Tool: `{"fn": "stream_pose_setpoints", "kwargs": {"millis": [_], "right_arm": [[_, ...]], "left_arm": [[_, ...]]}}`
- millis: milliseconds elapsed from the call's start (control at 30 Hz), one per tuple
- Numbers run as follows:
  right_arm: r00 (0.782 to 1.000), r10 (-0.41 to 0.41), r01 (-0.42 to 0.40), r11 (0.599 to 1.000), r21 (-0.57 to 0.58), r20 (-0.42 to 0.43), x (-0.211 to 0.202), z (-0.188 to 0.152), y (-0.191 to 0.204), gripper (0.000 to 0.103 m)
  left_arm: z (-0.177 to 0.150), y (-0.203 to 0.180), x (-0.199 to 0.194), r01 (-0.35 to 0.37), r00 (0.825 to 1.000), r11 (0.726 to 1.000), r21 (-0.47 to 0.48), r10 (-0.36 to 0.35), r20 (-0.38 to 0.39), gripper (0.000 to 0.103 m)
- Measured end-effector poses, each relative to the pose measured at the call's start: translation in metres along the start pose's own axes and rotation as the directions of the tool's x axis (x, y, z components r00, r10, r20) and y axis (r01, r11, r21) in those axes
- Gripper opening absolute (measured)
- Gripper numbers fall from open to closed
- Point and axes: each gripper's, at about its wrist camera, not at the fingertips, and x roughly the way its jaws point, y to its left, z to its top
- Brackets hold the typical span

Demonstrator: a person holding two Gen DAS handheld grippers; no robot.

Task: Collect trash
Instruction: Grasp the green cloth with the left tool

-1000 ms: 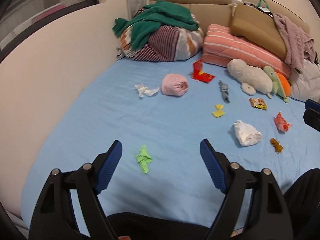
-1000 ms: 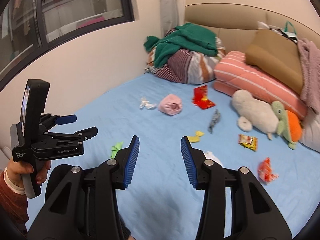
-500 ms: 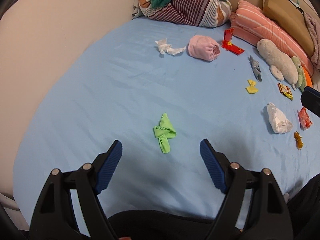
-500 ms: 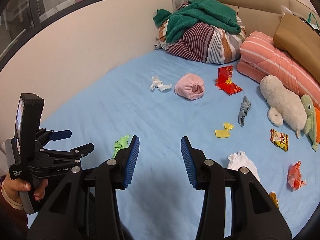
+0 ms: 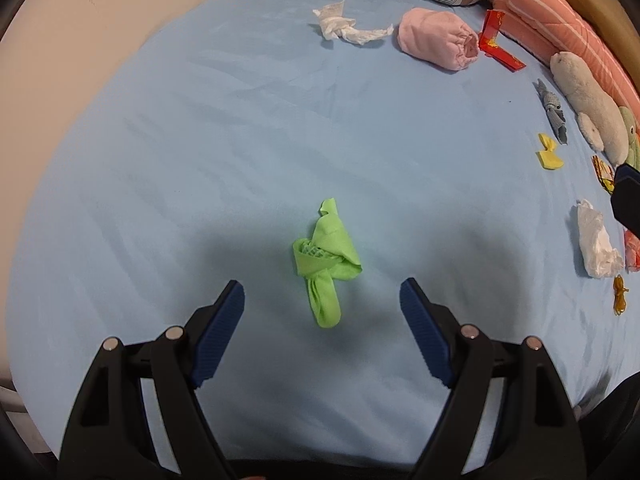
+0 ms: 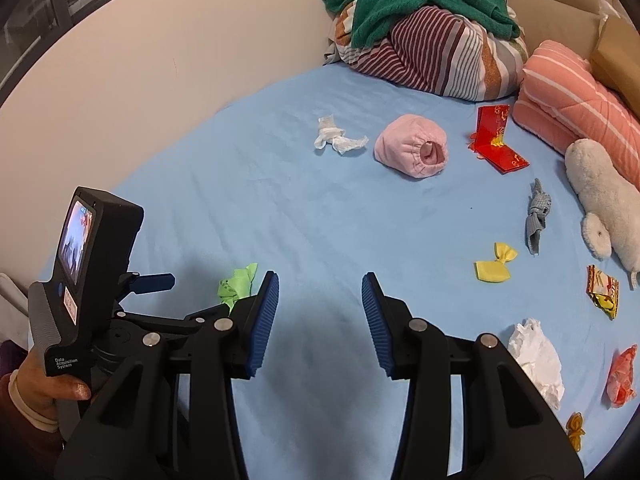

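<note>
The left gripper (image 5: 322, 308) hangs spread wide over the blue bedsheet (image 5: 200, 160), gripping nothing; the green wrapper (image 5: 325, 266) lies on the sheet just beyond its fingertips, untouched. The right gripper (image 6: 320, 312) is half spread and empty. Farther beyond the green wrapper lie a white tissue (image 5: 344, 26) and a pink cloth roll (image 5: 438, 38).

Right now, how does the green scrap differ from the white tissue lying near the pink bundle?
The green scrap is bright, knotted tight, and sits between the left gripper's open fingers. The white tissue is pale, loosely twisted and spread out, far up the blue sheet, with no gripper near. Both lie untouched.
</note>
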Motion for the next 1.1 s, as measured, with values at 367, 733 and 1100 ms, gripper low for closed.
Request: {"fn": "stream_pose_setpoints", "kwargs": {"millis": [367,733,1100], "right_arm": [[0.998,-0.056,0.057,0.997,0.059,-0.024,0.034,0.006,-0.034,0.042],[0.996,-0.076,0.079,0.993,0.091,-0.037,0.045,0.006,-0.052,0.042],[0.993,-0.113,0.114,0.987,0.108,-0.021,0.031,0.005,-0.065,0.042]], "left_arm": [[0.017,-0.002,0.059,0.008,0.994,1.000,-0.020,-0.010,-0.112,0.079],[0.014,-0.011,0.066,0.004,0.995,1.000,0.030,-0.001,-0.099,0.058],[0.012,-0.031,0.051,-0.014,0.998,0.998,0.064,0.018,-0.062,0.028]]}}
